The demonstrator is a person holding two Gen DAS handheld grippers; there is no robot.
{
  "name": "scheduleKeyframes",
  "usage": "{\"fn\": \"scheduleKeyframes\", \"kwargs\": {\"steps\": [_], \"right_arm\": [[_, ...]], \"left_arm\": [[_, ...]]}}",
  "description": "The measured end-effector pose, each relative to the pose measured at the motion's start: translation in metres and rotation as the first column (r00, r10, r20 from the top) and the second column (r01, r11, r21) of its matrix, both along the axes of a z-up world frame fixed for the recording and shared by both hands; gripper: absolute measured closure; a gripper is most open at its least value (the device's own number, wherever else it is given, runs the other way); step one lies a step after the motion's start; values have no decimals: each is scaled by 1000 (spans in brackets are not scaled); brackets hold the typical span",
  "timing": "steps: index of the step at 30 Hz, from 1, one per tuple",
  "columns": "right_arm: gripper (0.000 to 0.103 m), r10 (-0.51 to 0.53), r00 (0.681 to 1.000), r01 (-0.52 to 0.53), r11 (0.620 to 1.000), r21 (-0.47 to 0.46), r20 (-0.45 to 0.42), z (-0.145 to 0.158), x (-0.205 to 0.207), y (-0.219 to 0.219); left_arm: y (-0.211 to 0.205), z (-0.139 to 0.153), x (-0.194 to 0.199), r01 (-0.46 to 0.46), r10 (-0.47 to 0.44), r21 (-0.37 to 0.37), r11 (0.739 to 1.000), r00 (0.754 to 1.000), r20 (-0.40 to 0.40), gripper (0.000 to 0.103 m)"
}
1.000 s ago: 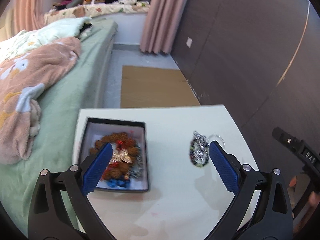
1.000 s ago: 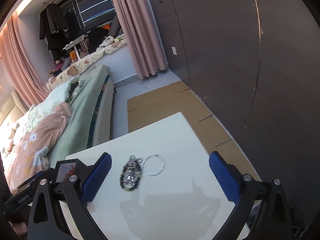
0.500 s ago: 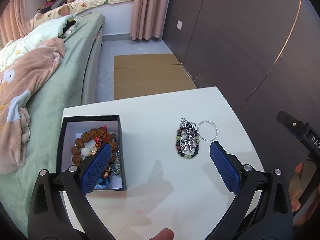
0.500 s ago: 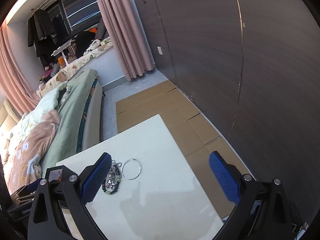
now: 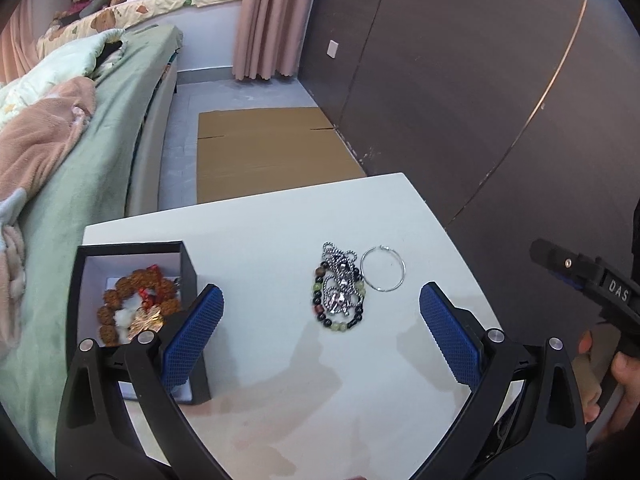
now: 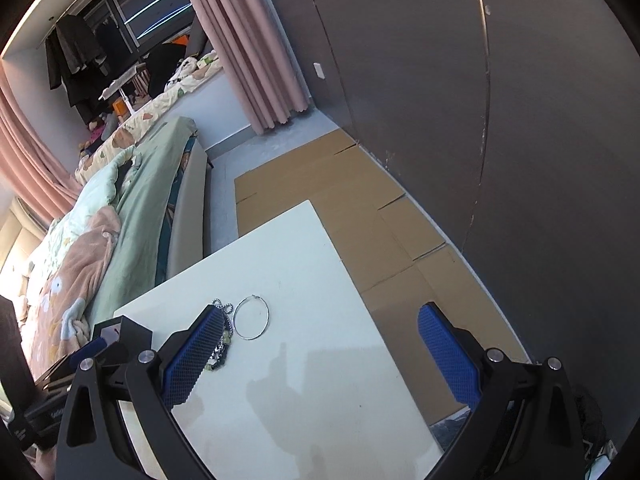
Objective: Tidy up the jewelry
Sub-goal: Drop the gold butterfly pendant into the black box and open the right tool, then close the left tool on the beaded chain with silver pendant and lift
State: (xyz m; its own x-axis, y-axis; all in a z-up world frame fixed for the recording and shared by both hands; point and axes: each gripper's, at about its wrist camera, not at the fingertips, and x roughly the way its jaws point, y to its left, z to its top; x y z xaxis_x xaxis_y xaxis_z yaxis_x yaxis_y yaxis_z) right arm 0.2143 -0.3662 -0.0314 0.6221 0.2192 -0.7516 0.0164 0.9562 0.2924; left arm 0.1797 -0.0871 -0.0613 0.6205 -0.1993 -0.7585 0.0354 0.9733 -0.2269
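A black box [image 5: 188, 268] with a white lining sits at the left of the white table [image 5: 280, 360], holding brown bead bracelets [image 5: 136, 288] and other pieces. A dark bead bracelet tangled with a silver chain [image 5: 339, 292] lies mid-table, a thin silver hoop [image 5: 383, 269] beside it on the right. My left gripper [image 5: 320, 320] hangs open above the table, just short of the bracelet, with nothing between its fingers. My right gripper [image 6: 320, 340] is open and empty over the table's right part; its left pad covers part of the chain [image 6: 222, 344], next to the hoop [image 6: 251, 317].
A bed with a green cover [image 5: 80, 184] and pink blanket runs along the table's left side. Flat cardboard [image 5: 272, 148] lies on the floor beyond the table. A dark wall panel [image 5: 460, 80] stands close on the right. A hand [image 5: 600, 376] holds the right gripper's handle at the right edge.
Both grippers pulled back and rose, so the table looks farther away. In the left view the box slid left and the bracelet pile moved to the centre. Both stayed open.
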Motion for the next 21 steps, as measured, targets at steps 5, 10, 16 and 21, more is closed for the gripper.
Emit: {"fn": "scheduleKeyframes", "kwargs": {"steps": [5,10,16,21], "right_arm": [[14,23,999,-23,1000,-5,-38,-9,10,2],[26,24,996,-23,1000,9,-85,-20,21,2],[28,33,994,-31,999,14,-109,-25,32,7],[28,47,993,-45,999,20,-110,-25,36,14]], "left_arm": [[-2,-10,12,0,0,-14,1000,1000,-20,8],[-14,-27,27,21,-20,3,1000,997,-69,37],[-24,-59,41,27,-18,55,998,985,-170,76],[-28,-73,45,28,-13,73,997,981,-196,81]]}}
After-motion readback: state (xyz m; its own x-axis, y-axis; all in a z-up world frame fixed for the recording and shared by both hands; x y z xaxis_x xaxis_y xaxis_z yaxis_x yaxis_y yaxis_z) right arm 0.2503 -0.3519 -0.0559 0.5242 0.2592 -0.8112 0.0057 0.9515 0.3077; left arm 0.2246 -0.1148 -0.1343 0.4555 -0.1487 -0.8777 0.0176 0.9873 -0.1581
